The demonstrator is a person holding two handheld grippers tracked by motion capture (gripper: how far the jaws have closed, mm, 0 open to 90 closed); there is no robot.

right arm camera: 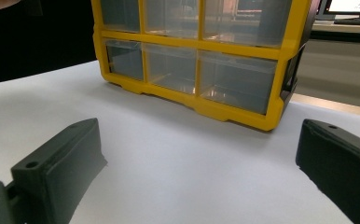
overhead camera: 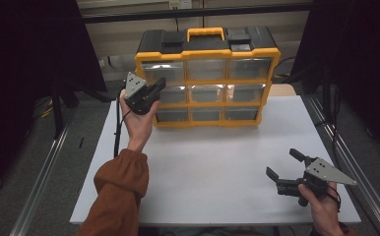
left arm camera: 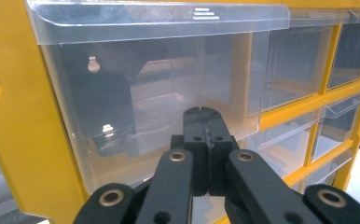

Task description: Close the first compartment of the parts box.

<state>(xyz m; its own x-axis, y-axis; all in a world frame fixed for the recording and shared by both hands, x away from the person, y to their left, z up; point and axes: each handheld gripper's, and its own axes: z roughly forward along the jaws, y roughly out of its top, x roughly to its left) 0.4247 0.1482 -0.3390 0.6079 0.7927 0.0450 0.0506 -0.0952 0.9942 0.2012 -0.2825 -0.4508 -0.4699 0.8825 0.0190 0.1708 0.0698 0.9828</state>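
A yellow and black drawer cabinet [overhead camera: 207, 73] with clear plastic drawers stands at the far side of the white table [overhead camera: 217, 162]. My left gripper [overhead camera: 154, 90] is raised in front of its left column, jaws shut and empty. In the left gripper view the closed tips [left arm camera: 201, 122] point at the lower front of the top-left clear drawer [left arm camera: 159, 93], very close to it; I cannot tell if they touch. My right gripper [overhead camera: 282, 163] rests low near the table's front right, open with nothing between its fingers. In the right gripper view the cabinet [right arm camera: 192, 51] stands beyond the open right gripper [right arm camera: 197, 154].
The cabinet has a yellow carry handle [overhead camera: 205, 32] on its black top. Metal rails [overhead camera: 45, 172] run along both sides of the table. Black curtains [overhead camera: 25, 59] hang at left and right. White table surface spreads between the two hands.
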